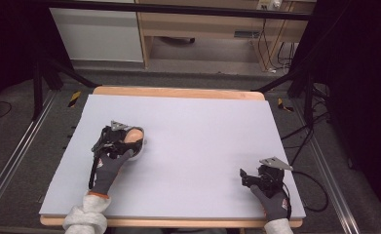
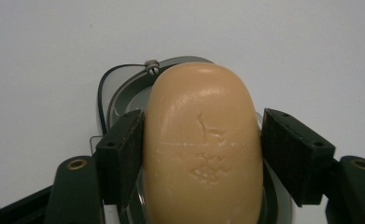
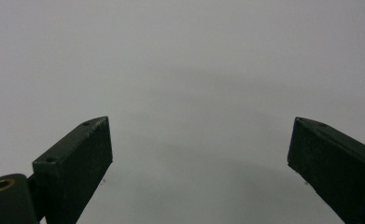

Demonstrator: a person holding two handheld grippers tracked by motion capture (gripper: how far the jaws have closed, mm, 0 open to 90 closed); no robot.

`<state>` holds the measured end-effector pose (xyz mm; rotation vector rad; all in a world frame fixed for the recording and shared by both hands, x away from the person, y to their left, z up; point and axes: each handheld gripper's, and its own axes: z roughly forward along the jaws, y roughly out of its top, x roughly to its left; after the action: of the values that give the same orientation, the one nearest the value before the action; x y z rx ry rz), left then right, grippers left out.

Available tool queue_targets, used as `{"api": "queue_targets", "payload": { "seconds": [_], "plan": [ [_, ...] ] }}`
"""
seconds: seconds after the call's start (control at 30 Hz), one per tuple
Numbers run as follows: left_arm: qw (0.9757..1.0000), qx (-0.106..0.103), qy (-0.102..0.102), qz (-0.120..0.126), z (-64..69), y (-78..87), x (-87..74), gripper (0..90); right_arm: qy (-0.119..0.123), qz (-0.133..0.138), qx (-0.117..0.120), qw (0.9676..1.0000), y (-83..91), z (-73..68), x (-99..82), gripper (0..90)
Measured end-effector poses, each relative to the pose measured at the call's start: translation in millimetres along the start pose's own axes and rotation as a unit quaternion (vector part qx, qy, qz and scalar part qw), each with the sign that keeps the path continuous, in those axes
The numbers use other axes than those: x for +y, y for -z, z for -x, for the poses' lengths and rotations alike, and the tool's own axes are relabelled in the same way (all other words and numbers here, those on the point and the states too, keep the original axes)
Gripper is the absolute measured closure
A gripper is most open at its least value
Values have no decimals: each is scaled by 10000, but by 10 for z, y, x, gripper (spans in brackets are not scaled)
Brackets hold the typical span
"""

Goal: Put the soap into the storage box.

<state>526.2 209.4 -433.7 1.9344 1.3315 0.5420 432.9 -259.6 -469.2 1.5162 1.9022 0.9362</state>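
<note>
One bar of tan soap (image 2: 203, 149) lies in one clear soap dish (image 2: 119, 91) on the left half of the tabletop (image 1: 193, 131), well in from every edge. The left claw (image 2: 202, 158) pinches the soap, its jaws pressed against both long sides. The right claw (image 3: 199, 163) rests near the tabletop's front right corner with its jaws spread wide over bare grey surface. Between the two claws, and from the dish to the far edge, lies open room.
</note>
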Motion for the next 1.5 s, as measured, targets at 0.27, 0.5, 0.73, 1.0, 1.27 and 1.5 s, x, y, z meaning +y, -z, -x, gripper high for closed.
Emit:
{"api": "queue_targets", "payload": {
  "seconds": [0.27,0.5,0.73,1.0,1.27,1.5],
  "plan": [
    [10000,-37,-72,33,45,12,-15,272,-6,-4,-13,10000,1,-5,3,67],
    [9998,-36,-176,104,114,24,-12,271,-24,3,-4,10000,3,-4,4,67],
    [9994,-5,-273,232,188,67,8,277,-33,6,3,10000,6,-3,6,67],
    [9991,47,-305,286,219,91,15,279,-44,25,4,10000,7,0,7,67],
    [9988,-42,-362,317,240,132,28,281,-38,17,-6,10000,7,-4,8,67],
    [9981,-240,-400,397,263,183,17,288,-32,29,9,10000,11,6,7,67]
  ]
}}
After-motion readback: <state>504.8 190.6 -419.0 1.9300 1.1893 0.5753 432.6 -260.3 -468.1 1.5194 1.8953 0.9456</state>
